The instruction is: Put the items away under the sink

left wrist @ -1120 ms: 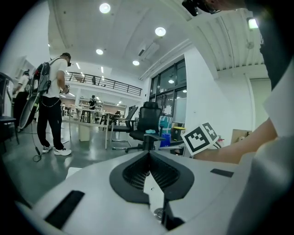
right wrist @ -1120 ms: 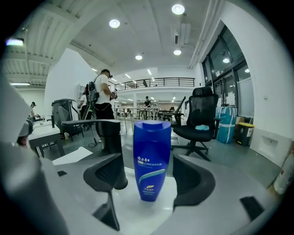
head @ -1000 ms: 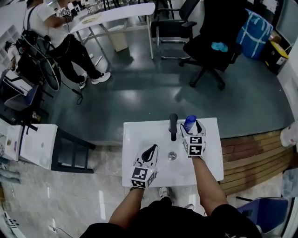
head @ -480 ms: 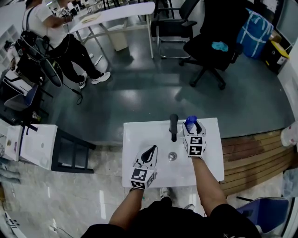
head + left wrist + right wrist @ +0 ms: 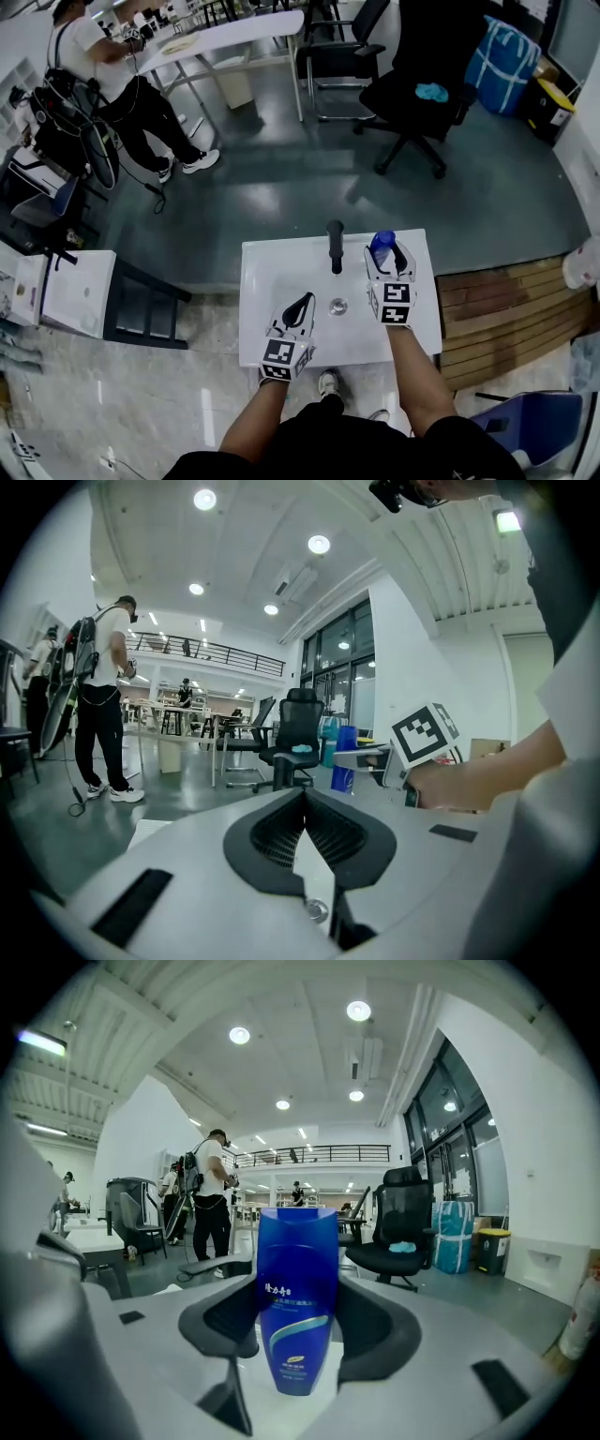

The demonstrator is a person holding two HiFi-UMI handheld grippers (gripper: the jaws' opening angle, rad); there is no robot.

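Observation:
A blue bottle (image 5: 381,247) stands upright between the pads of my right gripper (image 5: 388,253), raised above the back right of the white sink top (image 5: 272,267). The right gripper's jaws have just been closing, and in the right gripper view they press the bottle (image 5: 297,1297) on both sides. My left gripper (image 5: 308,297) is shut and empty, hovering over the basin's front left, near the drain (image 5: 338,306). The black faucet (image 5: 334,246) stands between the two grippers. From the left gripper view, the closed tips (image 5: 303,794) point past the right gripper and the bottle (image 5: 345,759).
A white cabinet with a black frame (image 5: 84,291) stands to the left of the sink. Wooden boards (image 5: 506,305) lie on the right. Farther off are a black office chair (image 5: 412,84), a white table (image 5: 225,37), a blue bag (image 5: 502,66) and a person with a backpack (image 5: 103,80).
The right gripper has closed on the blue bottle and lifted it off the sink top. The left gripper has shifted slightly and stays shut.

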